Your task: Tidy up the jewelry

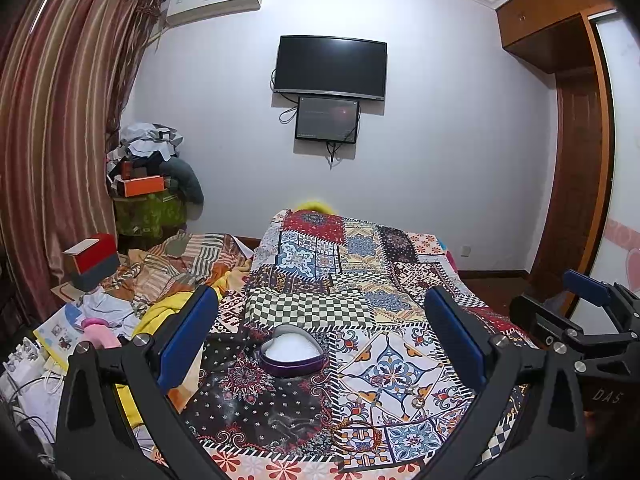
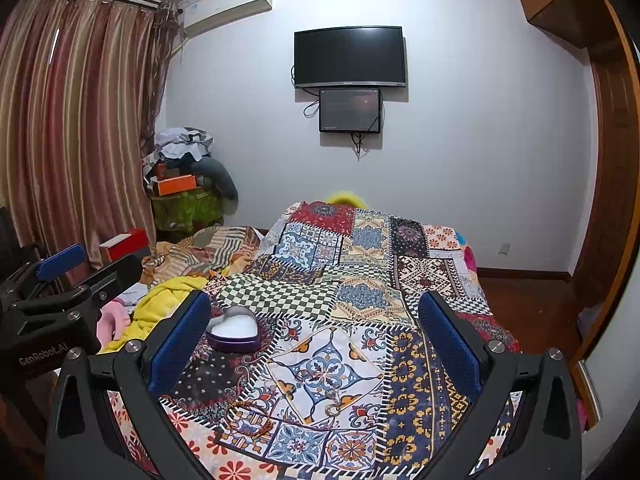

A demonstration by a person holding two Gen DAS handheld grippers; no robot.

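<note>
While you held both tools above the patchwork quilt point(image 1: 360, 272), the left gripper point(image 1: 320, 332) had its blue pads spread wide with nothing between them, and the right gripper point(image 2: 316, 328) stood just as far apart and just as empty. The heart-shaped tin point(image 1: 291, 351) — purple wall, white lining, no lid on it — sat on the quilt ahead of your left tool, between its fingers in that view and a little toward the left one; from the right wrist it lay just inside the left finger. The jewelry lay nearer you than the tin and well apart from it: a small ring with a thin chain point(image 2: 333, 408) on the pale blue-and-orange patch, and a reddish braided bracelet point(image 2: 252, 420) to its left. Neither tool touched any of them. The busy print made the pieces hard to pick out. Off to your left lay a yellow blanket point(image 2: 160, 304), a red box point(image 1: 94, 254) and loose papers point(image 1: 60, 328) — none of it lay between the tools and the jewelry.
</note>
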